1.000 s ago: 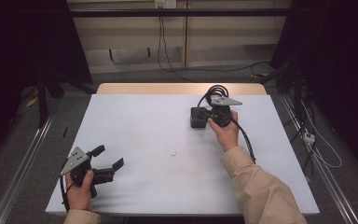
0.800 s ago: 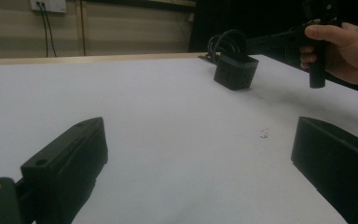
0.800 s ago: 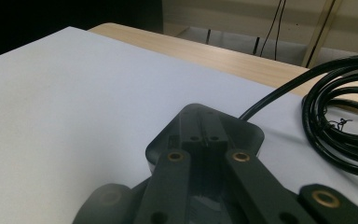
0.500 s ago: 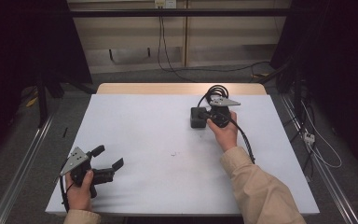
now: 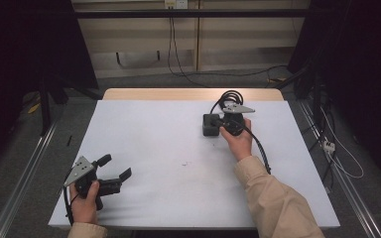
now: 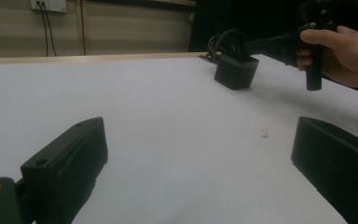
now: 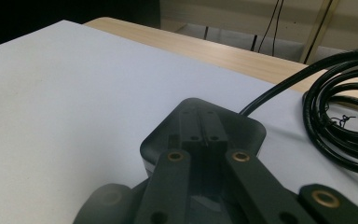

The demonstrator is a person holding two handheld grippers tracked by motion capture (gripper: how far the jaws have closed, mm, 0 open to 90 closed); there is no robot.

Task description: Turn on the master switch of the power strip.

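The right gripper (image 5: pixel 217 124) is seen right of centre in the upper half of the high view, held by the right hand (image 5: pixel 239 141), with its jaws drawn fully together and resting on top of a small black box (image 5: pixel 209 124), apparently a power adapter. In the right gripper view the closed jaw tips lie side by side over the rounded top of the black box (image 7: pixel 242 128), touching or just above it; nothing is pinched between them. A pressing or steadying contact is judged more likely than a grasp, since the box is wider than the closed tips. A coiled black cable (image 7: pixel 340 112) is seen at the right edge of that view, running from the box toward the far edge of the table; in the high view the coil (image 5: pixel 228 96) lies just behind the box. The left gripper (image 5: pixel 115 173) is held low in the lower left of the high view, near the front edge of the white table (image 5: pixel 144 134), well apart from the box. Its jaws stand wide with nothing between them, as confirmed in the left gripper view, where the box (image 6: pixel 235 71) is seen far off at upper centre. It is judged to be parked in readiness while the right side works.
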